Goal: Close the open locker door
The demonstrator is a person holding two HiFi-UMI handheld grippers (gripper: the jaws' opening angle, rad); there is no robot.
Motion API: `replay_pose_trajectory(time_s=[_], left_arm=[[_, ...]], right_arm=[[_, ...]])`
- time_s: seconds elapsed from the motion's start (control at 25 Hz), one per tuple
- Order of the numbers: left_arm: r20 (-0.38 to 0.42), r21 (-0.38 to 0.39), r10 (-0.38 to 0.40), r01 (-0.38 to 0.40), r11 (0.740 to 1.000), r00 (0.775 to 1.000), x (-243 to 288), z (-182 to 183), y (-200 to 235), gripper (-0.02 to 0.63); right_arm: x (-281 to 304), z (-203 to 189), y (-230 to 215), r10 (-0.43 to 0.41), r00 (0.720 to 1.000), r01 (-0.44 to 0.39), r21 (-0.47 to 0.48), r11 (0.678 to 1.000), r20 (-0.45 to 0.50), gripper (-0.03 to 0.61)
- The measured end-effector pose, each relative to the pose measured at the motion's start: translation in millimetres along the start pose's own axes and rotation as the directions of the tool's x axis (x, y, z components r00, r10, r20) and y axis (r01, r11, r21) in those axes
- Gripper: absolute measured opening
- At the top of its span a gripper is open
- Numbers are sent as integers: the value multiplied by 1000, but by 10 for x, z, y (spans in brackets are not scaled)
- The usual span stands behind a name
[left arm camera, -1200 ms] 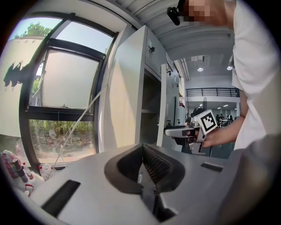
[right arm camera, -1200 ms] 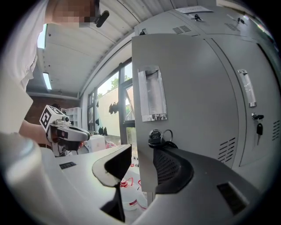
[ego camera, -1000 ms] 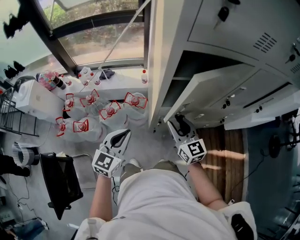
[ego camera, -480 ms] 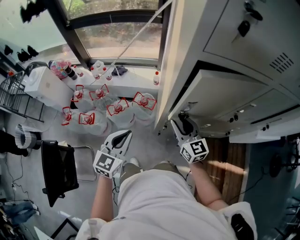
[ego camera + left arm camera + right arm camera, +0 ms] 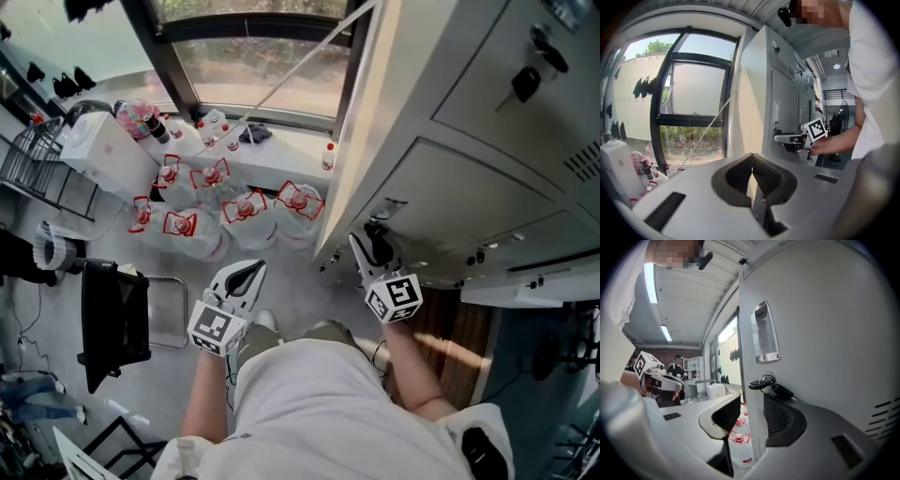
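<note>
**Closing the locker door: right claw astride its free edge**

The right claw [image 5: 373,242] is the one at work. Its jaws are spread, and the upright free edge of the locker door [image 5: 825,357] runs between them. One pad lies close along the door's front face. The other stands clear of the edge, with floor showing through the gap, so I judge this a straddle and not a pinch.

The door's long edge is vertical. Its bunch of keys [image 5: 769,384] hangs in the lock just above the claw, under the recessed handle [image 5: 765,333].

From the head view the door looks almost flush with the cabinet. What remains is probably a short push straight into the frame.

The left claw [image 5: 246,274] has its jaws pressed together on nothing. It is well apart from the door, over the floor near the water bottles [image 5: 246,208].
</note>
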State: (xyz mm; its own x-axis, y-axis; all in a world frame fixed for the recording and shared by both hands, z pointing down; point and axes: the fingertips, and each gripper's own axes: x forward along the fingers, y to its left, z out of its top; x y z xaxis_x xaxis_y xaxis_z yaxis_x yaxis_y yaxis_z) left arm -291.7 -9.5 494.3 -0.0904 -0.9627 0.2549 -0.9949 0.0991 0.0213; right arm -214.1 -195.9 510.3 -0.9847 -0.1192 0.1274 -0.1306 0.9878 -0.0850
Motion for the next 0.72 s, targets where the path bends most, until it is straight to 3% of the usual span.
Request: replay_pose_trajectory(time_s=[0.36,0.72], left_arm=[[0,-8,26,-26,1000,1000,-33,-50,33,3],[1,2,-36,36,999,999,30,-10,-23,3]], right_arm=[[60,-8,10,21,1000,-21,-6,1000,-9,133],[-60,0,152,10,1000,-10,7,1000,-8,135]])
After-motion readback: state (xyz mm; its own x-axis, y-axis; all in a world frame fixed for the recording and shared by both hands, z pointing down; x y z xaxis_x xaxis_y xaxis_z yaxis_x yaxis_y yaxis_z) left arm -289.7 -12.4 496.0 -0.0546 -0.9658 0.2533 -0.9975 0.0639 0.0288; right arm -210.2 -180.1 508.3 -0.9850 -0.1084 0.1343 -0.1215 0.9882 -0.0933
